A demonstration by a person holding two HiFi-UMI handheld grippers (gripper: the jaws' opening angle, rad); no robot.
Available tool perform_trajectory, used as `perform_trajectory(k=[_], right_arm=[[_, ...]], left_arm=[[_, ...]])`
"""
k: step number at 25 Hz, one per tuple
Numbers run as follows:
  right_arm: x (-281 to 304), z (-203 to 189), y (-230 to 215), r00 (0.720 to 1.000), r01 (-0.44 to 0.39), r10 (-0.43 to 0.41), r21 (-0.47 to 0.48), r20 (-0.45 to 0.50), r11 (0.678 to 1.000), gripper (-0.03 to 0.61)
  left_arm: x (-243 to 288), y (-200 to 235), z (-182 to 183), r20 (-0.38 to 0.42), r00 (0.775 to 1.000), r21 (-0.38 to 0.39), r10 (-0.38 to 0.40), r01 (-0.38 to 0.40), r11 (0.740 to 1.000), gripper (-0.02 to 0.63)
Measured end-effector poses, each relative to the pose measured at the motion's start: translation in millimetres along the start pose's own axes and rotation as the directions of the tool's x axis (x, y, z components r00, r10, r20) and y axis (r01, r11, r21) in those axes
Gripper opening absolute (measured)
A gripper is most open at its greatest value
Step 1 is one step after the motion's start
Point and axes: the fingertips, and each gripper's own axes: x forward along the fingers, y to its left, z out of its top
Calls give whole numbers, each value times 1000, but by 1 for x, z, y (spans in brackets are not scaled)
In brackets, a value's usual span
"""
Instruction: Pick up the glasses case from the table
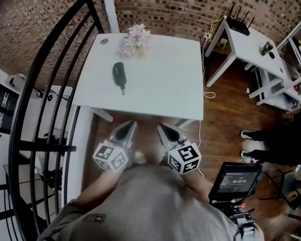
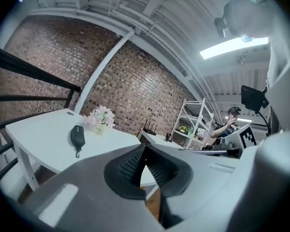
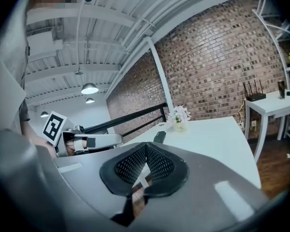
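While the left gripper (image 1: 132, 124) and right gripper (image 1: 161, 127) are hanging pinched shut, empty, short of the table (image 1: 165, 89), I'm planning the left for the case (image 1: 119, 74) lying on its left half: open wide first, straddle it crosswise.

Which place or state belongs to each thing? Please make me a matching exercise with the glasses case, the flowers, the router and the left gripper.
1 glasses case
2 flowers
3 router
4 left gripper

A on the white side table at the right
B jaws shut, empty, short of the big table
C at the big table's far edge
D flat on the big table, left of its middle

Pairs: 1-D, 2-C, 3-A, 4-B
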Motion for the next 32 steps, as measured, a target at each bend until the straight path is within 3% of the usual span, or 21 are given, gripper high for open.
perform_trajectory(k=[8,13,22,26,32], right_arm=[[52,7,-8,999,38,-37,11,-33,999,12],[78,12,-26,999,9,-9,10,-49,1000,12],[101,9,-78,994,-27,30,30,-103,999,12],[110,3,-97,992,-27,34,58,-123,998,12],[116,-1,-122,990,-14,26,92,-137,996,12]], left_arm=[[24,72,10,-44,997,6,61,-61,998,2],[54,118,-2,-100,979,61,177,-172,983,2],[111,198,-48,-252,894,171,369,-335,927,9],[129,231,-66,-311,843,214,439,-388,896,132],[152,266,-87,-378,769,270,515,-440,856,156]])
